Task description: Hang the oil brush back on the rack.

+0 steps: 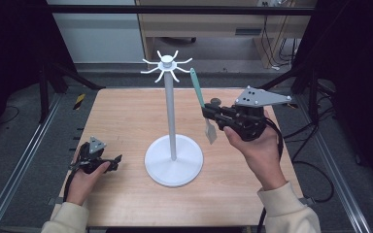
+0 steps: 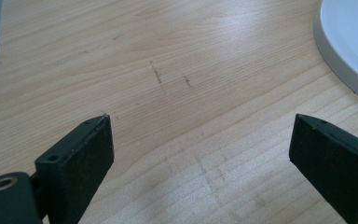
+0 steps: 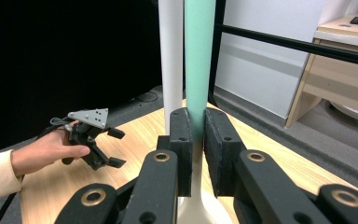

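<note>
Stand rises at nine o'clock of our right gripper, clamped on spatula; left gripper gapes.

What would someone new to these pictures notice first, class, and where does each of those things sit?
The tall white stand rises from its round base at the middle of the wooden table, its hooks fanning out at the top. Just to its right, the right gripper is shut on a green-handled spatula, held nearly upright above the table with the blade down. At the table's near left edge, the left gripper rests low with its jaws open.
</note>
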`<state>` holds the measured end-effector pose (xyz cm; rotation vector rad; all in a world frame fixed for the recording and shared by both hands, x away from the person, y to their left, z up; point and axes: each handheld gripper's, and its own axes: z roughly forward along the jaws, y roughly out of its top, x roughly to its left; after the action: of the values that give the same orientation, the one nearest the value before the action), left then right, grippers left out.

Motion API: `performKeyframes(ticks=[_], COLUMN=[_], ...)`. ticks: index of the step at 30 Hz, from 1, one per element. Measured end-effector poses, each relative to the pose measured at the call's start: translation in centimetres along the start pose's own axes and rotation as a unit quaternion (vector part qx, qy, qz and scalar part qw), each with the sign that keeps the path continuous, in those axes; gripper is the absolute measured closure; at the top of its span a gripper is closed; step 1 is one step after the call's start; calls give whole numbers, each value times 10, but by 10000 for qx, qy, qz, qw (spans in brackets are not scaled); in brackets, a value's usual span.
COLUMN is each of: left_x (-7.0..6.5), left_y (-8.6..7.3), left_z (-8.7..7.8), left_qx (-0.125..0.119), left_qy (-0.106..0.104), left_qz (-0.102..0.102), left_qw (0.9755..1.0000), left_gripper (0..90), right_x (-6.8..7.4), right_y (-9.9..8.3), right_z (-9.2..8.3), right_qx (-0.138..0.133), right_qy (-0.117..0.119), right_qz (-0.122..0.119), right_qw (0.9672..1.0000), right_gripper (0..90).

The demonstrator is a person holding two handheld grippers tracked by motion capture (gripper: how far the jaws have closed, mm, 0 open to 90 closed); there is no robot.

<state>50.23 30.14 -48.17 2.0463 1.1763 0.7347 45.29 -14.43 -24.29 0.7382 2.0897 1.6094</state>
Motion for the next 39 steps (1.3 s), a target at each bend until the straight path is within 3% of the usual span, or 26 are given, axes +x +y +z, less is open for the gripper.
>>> performKeyframes(ticks=[37,39], left_x=[0,0], left_y=[0,0], left_z=[0,0], left_qx=[-7,-3], left_qy=[-6,-3], left_qz=[-7,-10], left_qw=[10000,10000], left_gripper=[58,58], right_x=[0,-1], right_y=[2,2], right_z=[20,20], right_qx=[103,105], right_qy=[45,58], right_qz=[27,31], right_qw=[9999,9999], right_gripper=[818,871])
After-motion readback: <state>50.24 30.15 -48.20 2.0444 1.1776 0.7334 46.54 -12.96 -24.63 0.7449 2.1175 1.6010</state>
